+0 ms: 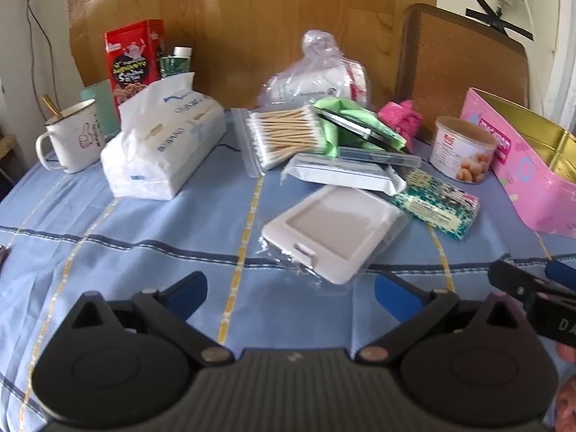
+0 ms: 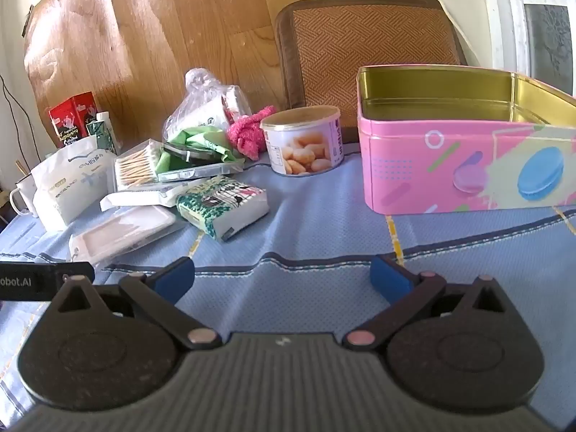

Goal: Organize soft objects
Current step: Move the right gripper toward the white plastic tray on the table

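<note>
Left gripper (image 1: 289,293) spread, tissue pack (image 1: 163,144) beyond

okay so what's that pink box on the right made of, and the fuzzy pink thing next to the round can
The pink box looks like printed tin: glossy outside, shiny gold metal inside with a rolled rim. The fuzzy pink thing looks like plush fabric, maybe a sock or cloth: its surface is nubby and it lies crumpled.

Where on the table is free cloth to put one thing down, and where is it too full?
Free: the wide strip of cloth between the green tissue pack, the can and the pink tin, in front of the open right gripper. Also free: the near cloth before the left gripper, below the big tissue pack. Crowded: the pile around the cotton swabs.
</note>
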Motion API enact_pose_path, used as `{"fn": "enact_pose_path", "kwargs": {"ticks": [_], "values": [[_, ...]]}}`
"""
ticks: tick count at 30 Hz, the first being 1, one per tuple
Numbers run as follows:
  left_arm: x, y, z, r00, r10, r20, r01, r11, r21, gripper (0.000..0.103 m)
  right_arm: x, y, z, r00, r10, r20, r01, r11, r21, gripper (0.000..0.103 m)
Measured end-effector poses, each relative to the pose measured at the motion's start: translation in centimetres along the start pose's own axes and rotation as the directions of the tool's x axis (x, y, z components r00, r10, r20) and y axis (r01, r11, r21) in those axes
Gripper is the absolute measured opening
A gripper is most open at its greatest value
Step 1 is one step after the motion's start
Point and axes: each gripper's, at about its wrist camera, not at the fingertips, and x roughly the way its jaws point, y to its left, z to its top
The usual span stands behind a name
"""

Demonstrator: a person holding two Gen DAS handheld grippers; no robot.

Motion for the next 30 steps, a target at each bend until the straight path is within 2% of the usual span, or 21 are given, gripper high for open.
{"fn": "enact_pose_path", "kwargs": {"ticks": [3,4,7,12,15,17,19,22,27,30], "values": [[-0.6,0.5,0.2,1.0,-0.005,0.025,0.005,1.0,0.019,0.103,-0.1,0.0,0.0,1.0,0.0,0.001,0.0,1.0,0.0,0.103],[-1.0,0.2,-0.2,0.999,0.016,0.048,-0.017,1.0,0.023,0.103,-0.1,0.0,0.0,1.0,0.001,0.002,-0.001,1.0,0.001,0.103],[-0.5,0.7,0.1,1.0,-0.007,0.017,0.007,1.0,-0.015,0.103,-0.1,0.0,0.0,1.0,0.002,0.002,-0.002,1.0,0.002,0.103],[-0.6,0.9,-0.4,0.998,-0.05,0.043,0.051,0.998,-0.035,0.103,-0.2,-0.2,0.0,1.0,0.005,0.002,-0.005,1.0,0.009,0.103],[-1.2,1.4,-0.9,0.992,-0.073,0.098,0.078,0.996,-0.042,0.102,-0.3,-0.2,0.0,1.0,0.006,0.003,-0.006,1.0,0.011,0.103],[-1.6,2.2,-1.5,0.982,-0.1,0.16,0.111,0.992,-0.062,0.103,-0.3,-0.2,-0.1,1.0,0.011,0.004,-0.011,1.0,0.014,0.103],[-1.6,3.1,-1.5,0.976,-0.111,0.185,0.129,0.988,-0.085,0.103,-0.3,-0.2,0.1,1.0,0.013,0.005,-0.013,1.0,0.016,0.103],[-1.4,4.4,-1.0,0.98,-0.089,0.178,0.107,0.99,-0.092,0.102,-0.1,-0.1,0.2,1.0,0.024,0.006,-0.024,1.0,0.016,0.103],[-1.2,6.2,-0.6,0.979,-0.008,0.204,0.024,0.997,-0.075,0.102,-0.5,0.0,0.1,0.999,0.036,0.01,-0.036,0.999,0.018,0.103],[-0.5,7.3,-0.6,0.982,-0.004,0.19,0.019,0.997,-0.078,0.102,-0.5,0.1,0.1,0.999,0.035,0.012,-0.035,0.999,0.013,0.103]]}}
